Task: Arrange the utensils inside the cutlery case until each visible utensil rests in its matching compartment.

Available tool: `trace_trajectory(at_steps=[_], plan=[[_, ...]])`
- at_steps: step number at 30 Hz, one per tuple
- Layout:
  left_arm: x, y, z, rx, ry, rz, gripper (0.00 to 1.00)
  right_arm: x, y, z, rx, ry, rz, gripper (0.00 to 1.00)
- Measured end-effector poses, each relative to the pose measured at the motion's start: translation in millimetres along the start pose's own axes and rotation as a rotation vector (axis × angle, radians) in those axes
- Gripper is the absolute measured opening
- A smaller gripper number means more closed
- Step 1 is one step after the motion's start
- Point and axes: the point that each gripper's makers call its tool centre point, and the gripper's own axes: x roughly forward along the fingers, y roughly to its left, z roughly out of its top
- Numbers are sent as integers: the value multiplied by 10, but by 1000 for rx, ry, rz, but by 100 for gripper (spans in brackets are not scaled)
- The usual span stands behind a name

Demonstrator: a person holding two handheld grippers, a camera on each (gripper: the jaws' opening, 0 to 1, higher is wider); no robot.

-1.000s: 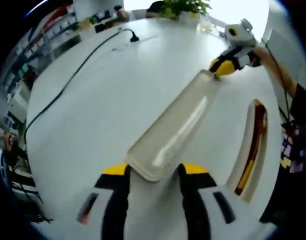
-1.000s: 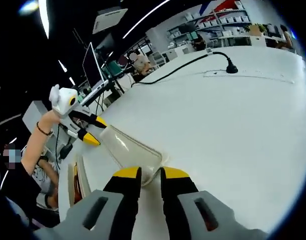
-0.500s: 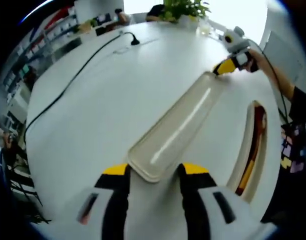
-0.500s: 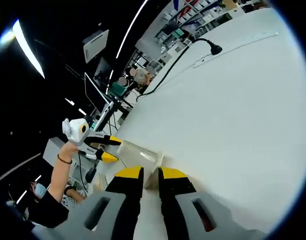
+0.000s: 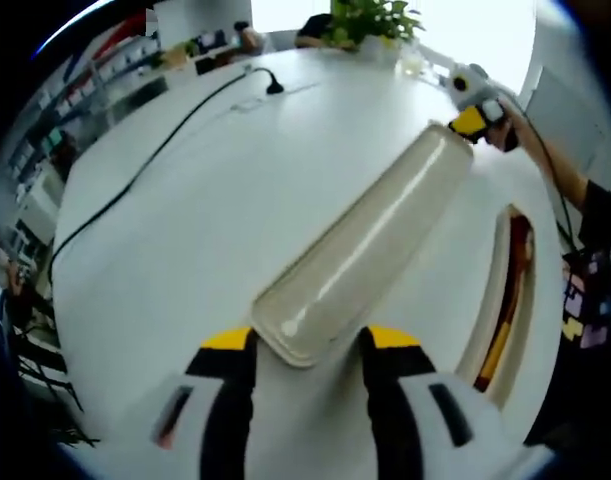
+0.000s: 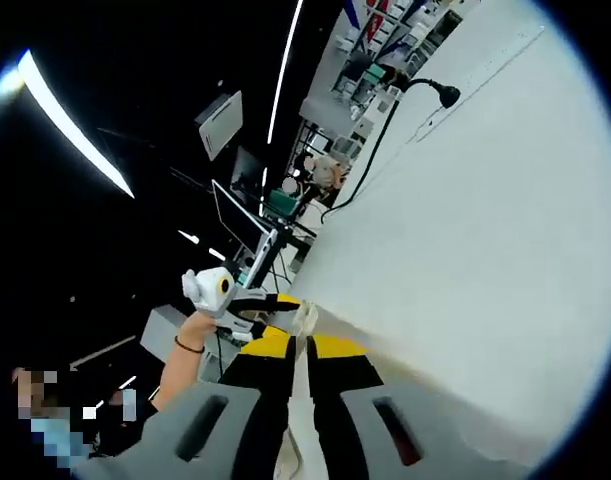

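A long beige case half (image 5: 370, 240) is held above the white table (image 5: 185, 230) by both ends. My left gripper (image 5: 305, 345) has its jaws against the two sides of the near end. My right gripper (image 5: 470, 118) pinches the far end. In the right gripper view my right gripper (image 6: 301, 348) is nearly closed on the case's thin edge (image 6: 307, 318), with the left gripper (image 6: 270, 305) just behind it. The other case half (image 5: 493, 300) lies on the table to the right and holds utensils (image 5: 515, 270) with red and yellow handles.
A black cable (image 5: 145, 165) runs across the table's left side to a plug at the far end. A potted plant (image 5: 370, 18) stands at the far edge. A person's arm (image 5: 585, 190) is at the right, and the hand (image 6: 190, 335) holds the left gripper.
The far end of the beige case half has risen and the piece has rolled about its length. The right gripper view has tipped upward and its jaws have closed further.
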Motion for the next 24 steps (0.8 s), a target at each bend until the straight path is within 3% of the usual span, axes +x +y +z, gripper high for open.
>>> trace_trajectory(at_steps=[1,3,6,8,13,14,16,17,24], plan=[[10,-23,18,18,-14,-8,42,61,49,-122,25,59,13,11],[19,-43,34,18,-23,-11,41,205,112,-206,42,85,31,13],[16,-40,35,15,-31,-9,41,348,178,-156,35,86,45,15],[10,-40,30,17,-44,-10,41,385,142,-118,38,93,10,14],[9,-43,38,20,-61,-13,40,400,-14,-41,133,51,-100,2],[7,-44,38,20,-67,-13,40,411,-33,-20,117,41,-91,2],[8,-46,44,22,-81,-15,39,393,-145,-13,160,26,-160,2],[9,-42,45,22,-87,-16,38,406,-102,-19,190,28,-132,2],[12,-37,54,61,-134,-58,40,402,-73,39,189,8,-131,2]])
